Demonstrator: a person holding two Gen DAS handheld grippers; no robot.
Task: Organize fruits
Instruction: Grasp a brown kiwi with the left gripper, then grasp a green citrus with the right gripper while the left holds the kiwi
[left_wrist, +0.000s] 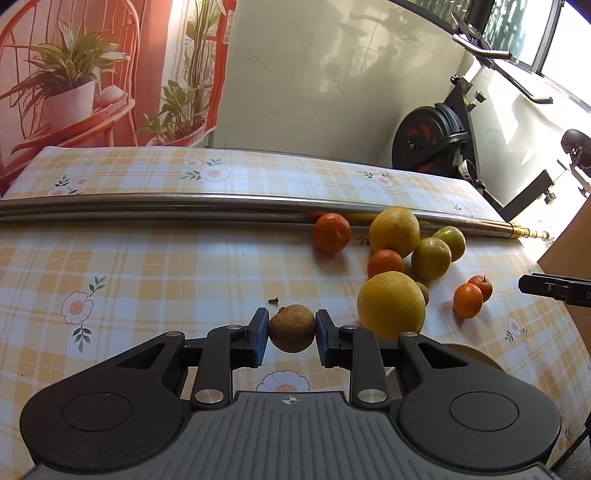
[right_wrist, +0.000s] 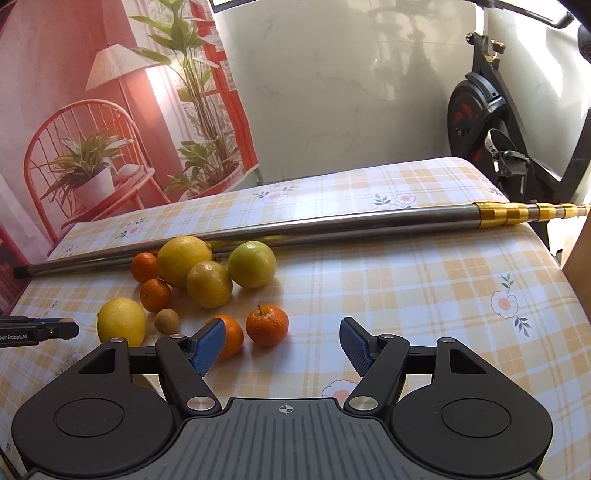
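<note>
The counter wears an orange-and-white plaid cloth with white flowers. The fruit between blue pads is dull brown. Lemons are yellow, mandarins bright orange, limes yellow-green. The pole is silver, gold-tipped.

The left gripper pinches a small brown fruit between its jaws. The right gripper is wide apart, holding nothing.
</note>
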